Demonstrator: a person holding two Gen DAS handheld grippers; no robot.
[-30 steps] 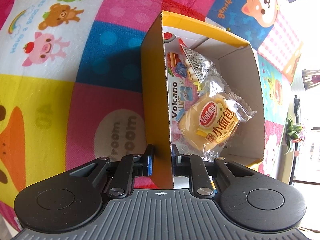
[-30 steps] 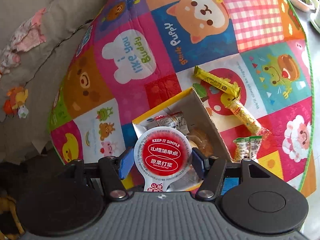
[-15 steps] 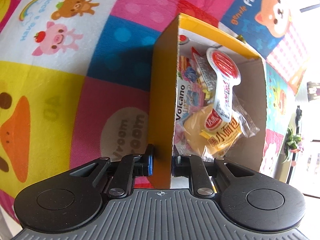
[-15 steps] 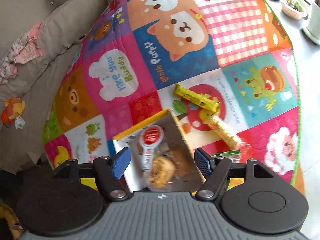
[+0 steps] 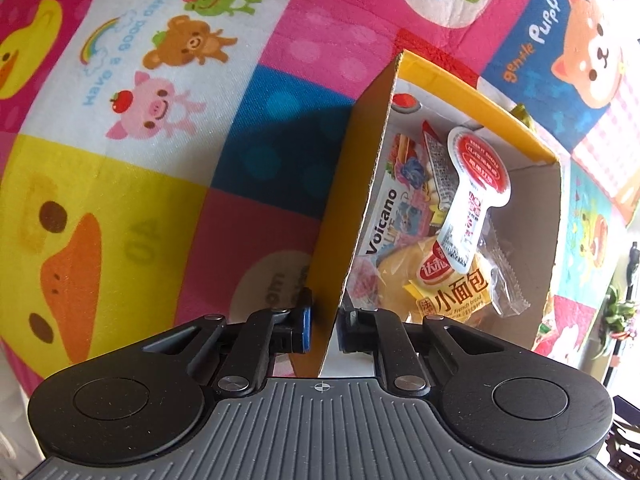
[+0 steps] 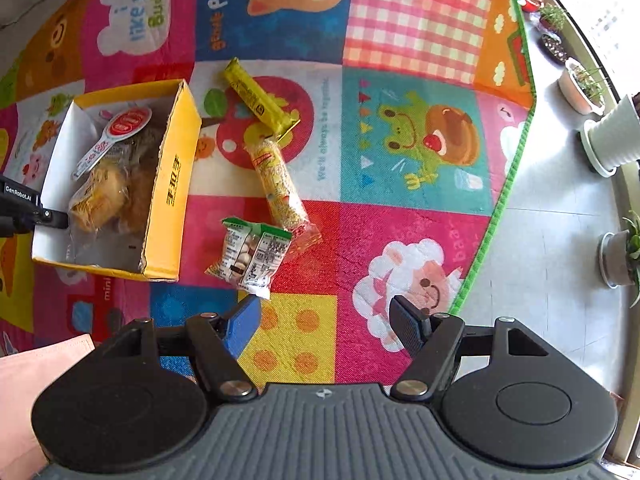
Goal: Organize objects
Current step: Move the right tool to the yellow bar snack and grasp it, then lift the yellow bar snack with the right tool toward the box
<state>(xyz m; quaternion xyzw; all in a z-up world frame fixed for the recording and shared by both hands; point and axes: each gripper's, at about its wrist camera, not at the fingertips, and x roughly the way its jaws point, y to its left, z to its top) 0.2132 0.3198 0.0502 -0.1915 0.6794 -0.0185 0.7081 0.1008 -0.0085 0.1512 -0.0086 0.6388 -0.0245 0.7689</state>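
Mat [image 6: 400, 20]: a patchwork play mat is seen under everything.
Left gripper [image 5: 322, 326]: clamped on the box [image 6: 172, 184] wall, as before.
Right gripper [image 6: 326, 326]: jaws wide, nothing between; its red-lidded cup [image 5: 478, 178] has since been dropped into the box.
Packets [image 6: 250, 256]: left on the mat, beside the box.

A woven cloth play mat [image 6: 400, 216], matt and printed, is covering most of the frame. The yellow cardboard box [image 6: 172, 184] at the left is showing a matt white inside. Glossy, crinkled plastic is wrapping the green-edged snack packet [image 6: 250, 254] at centre. The floor [image 6: 560, 240] at right is gleaming smooth.
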